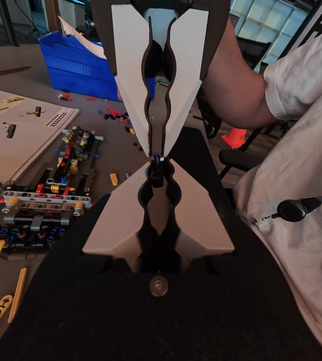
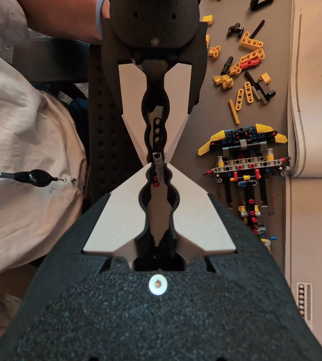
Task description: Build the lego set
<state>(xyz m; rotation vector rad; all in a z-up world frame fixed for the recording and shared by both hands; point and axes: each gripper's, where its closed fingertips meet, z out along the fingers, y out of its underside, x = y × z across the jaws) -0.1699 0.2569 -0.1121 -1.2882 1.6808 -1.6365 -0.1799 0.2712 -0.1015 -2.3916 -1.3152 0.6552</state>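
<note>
**Q:** whats on the desk rn, L to R?

**Me:** From my left wrist cam: instruction booklet (image 1: 19, 125) far left, half-built lego model (image 1: 44, 195) just beside it on the grey table (image 1: 105, 162), blue bin (image 1: 74, 66) behind, loose pins (image 1: 115, 114) scattered near it. My left gripper (image 1: 157, 162) is pinched on a black beam (image 1: 157, 173). My right gripper (image 1: 156, 154) points back at it, tip to tip.

**Q:** and the right one?

**Me:** Right gripper (image 2: 157, 166) is clamped on a grey piece (image 2: 158, 164) w/ red pins (image 2: 156, 181) below it, meeting the beam (image 2: 157, 132). Model (image 2: 248, 170) sits to the right, yellow parts (image 2: 248, 58) above it.
</note>
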